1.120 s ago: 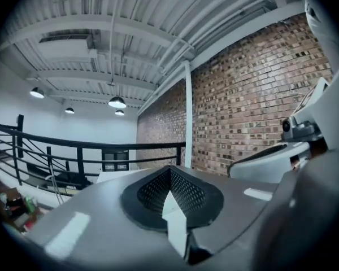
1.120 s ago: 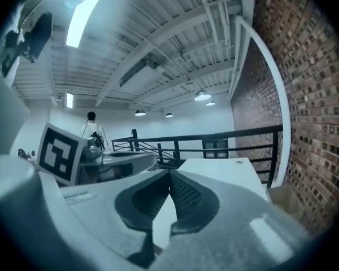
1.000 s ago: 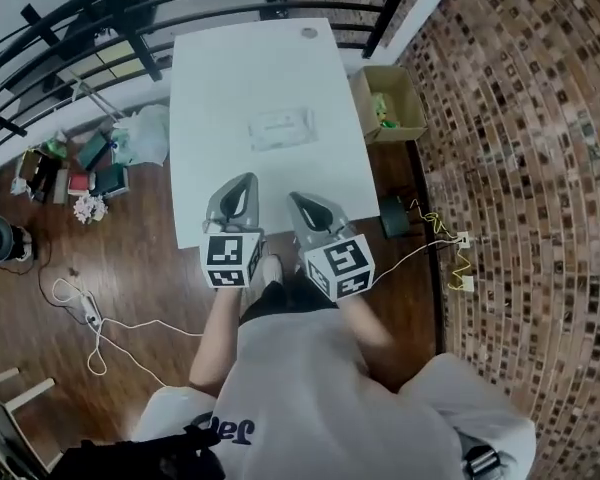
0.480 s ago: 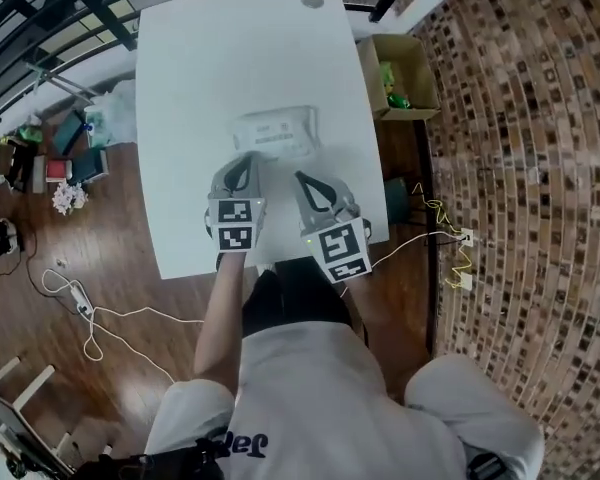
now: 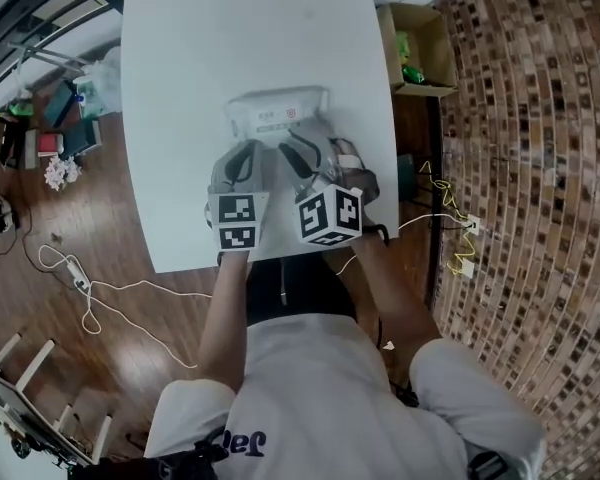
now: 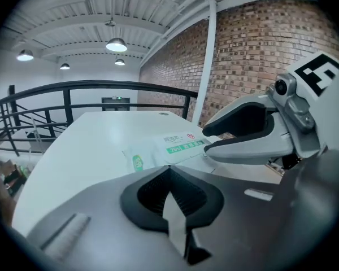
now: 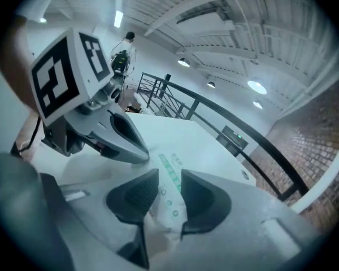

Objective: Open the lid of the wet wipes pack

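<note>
The wet wipes pack (image 5: pixel 277 116) lies flat on the white table (image 5: pixel 180 88), white with green print. Both grippers hover at its near edge. My left gripper (image 5: pixel 245 155) stops just short of the pack (image 6: pixel 169 148), and its dark pads meet with nothing between them. My right gripper (image 5: pixel 293 152) is beside it, rolled onto its side, with its jaws opening. In the right gripper view, the pack's near end (image 7: pixel 170 188) shows through the gap between the pads (image 7: pixel 137 199), which do not press on it. Each gripper sees the other: the right gripper (image 6: pixel 254 137) and the left gripper (image 7: pixel 101 129).
An open cardboard box (image 5: pixel 420 53) stands on the wooden floor right of the table. Bags and clutter (image 5: pixel 55 128) lie on the floor at the left, along with a white cable (image 5: pixel 80 288). A black railing (image 6: pixel 101 86) runs behind the table's far edge.
Both grippers have come forward and down from the table's near edge to the pack. The right gripper has rolled, so its marker cube shows another side.
</note>
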Tool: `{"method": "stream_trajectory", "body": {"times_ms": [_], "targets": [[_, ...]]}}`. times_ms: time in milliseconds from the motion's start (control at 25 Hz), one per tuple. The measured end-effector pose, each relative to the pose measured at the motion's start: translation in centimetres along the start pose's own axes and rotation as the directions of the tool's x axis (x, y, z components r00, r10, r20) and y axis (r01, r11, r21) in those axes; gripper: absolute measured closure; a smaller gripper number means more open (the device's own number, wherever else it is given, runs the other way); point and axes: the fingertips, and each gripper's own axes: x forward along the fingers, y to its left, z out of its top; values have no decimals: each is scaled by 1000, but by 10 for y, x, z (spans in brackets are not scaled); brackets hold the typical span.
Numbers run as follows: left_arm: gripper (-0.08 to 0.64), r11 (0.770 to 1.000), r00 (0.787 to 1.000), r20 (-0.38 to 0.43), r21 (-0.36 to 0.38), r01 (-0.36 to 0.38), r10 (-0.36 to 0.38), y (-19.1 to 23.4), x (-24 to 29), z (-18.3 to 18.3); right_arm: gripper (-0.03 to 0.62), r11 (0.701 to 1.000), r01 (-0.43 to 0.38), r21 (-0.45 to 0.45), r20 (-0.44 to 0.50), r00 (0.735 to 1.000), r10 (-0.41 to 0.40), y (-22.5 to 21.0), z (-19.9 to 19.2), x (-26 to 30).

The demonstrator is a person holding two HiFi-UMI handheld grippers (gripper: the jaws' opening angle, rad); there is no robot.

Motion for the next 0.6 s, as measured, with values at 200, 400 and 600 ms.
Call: {"method": "stream_trajectory", "body": {"times_ms": [200, 400, 600], "targets": [[545, 1000, 1000, 4, -7, 4, -4, 0, 1, 0, 480, 983, -3, -184, -44, 999, -6, 7, -8, 18], [545, 1000, 1000, 9, -19, -8, 9, 0, 1, 0, 548, 976, -10, -219, -39, 999, 2, 10, -5, 18], [545, 1000, 1000, -1, -24, 2, -2, 0, 2, 0, 594, 992, 71, -107, 33, 997, -68, -34, 27, 0]]}}
